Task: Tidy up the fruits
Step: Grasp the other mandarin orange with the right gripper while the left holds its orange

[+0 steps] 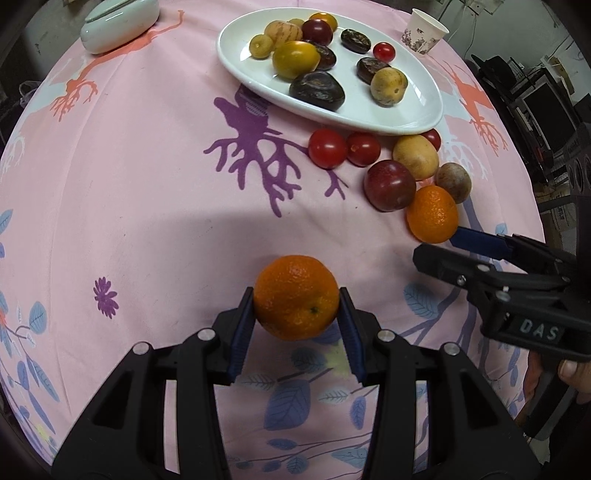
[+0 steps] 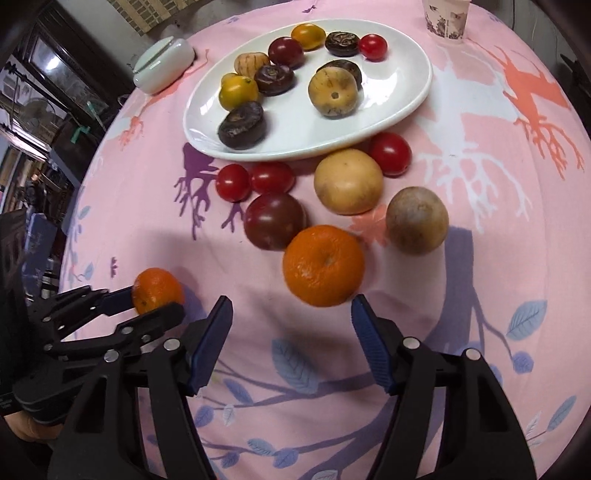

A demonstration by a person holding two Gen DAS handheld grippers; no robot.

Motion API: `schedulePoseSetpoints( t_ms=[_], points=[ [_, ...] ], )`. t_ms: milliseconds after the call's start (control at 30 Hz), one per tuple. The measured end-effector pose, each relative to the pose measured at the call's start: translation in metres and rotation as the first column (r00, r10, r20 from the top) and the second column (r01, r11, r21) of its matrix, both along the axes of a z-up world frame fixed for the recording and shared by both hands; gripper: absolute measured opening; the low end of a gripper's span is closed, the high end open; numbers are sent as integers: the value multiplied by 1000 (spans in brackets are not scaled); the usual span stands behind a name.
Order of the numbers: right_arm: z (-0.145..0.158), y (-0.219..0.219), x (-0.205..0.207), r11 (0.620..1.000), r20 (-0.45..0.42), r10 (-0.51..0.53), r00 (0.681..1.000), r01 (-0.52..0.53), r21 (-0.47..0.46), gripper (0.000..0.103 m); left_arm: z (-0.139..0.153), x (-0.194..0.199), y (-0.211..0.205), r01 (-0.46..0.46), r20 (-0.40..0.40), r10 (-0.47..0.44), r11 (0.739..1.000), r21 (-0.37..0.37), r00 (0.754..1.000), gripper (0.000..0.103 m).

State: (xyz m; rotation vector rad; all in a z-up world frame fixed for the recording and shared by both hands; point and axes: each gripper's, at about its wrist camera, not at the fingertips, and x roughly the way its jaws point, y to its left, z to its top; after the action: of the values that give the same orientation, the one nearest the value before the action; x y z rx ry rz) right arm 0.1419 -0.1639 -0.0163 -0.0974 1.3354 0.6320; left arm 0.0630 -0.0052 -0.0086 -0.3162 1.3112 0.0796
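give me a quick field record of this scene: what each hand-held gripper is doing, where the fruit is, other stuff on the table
left hand-held gripper: shut on orange
right hand-held gripper: open, just short of second orange
plate: white, holds mixed small fruits
loose fruit: cherry tomatoes, dark plum, yellow fruit on cloth beside plate
other: paper cup, pale lidded box
surface: pink printed tablecloth

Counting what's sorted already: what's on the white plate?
On the white plate: dark wrinkled fruits, yellow and tan fruits, a dark red one, one small red tomato. Any fruit hidden behind others can't be seen.
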Motion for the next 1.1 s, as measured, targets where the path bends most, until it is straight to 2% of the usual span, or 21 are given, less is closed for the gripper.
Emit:
schedulePoseSetpoints(
  t_ms=[167,267,700,867,1100],
  points=[
    [-7,3,6,999,39,1,999,1,-49,51,1,-1,6,-14,11,14,1000,-2,1000,44],
    [-11,3,12,998,39,-1,999,3,-60,49,0,0,5,-13,8,13,1000,0,1000,44],
    [-13,2,14,995,100,-48,994,57,-84,45,-6,2,4,-10,-14,10,1000,4,1000,45],
    [-1,-24,4,996,72,-81,994,82,-19,45,-3,0,6,-16,-5,16,1000,5,1000,45],
    [23,-52,-8,992,81,-121,989,119,36,45,13,1,6,-4,36,4,1000,16,999,45]
  ],
)
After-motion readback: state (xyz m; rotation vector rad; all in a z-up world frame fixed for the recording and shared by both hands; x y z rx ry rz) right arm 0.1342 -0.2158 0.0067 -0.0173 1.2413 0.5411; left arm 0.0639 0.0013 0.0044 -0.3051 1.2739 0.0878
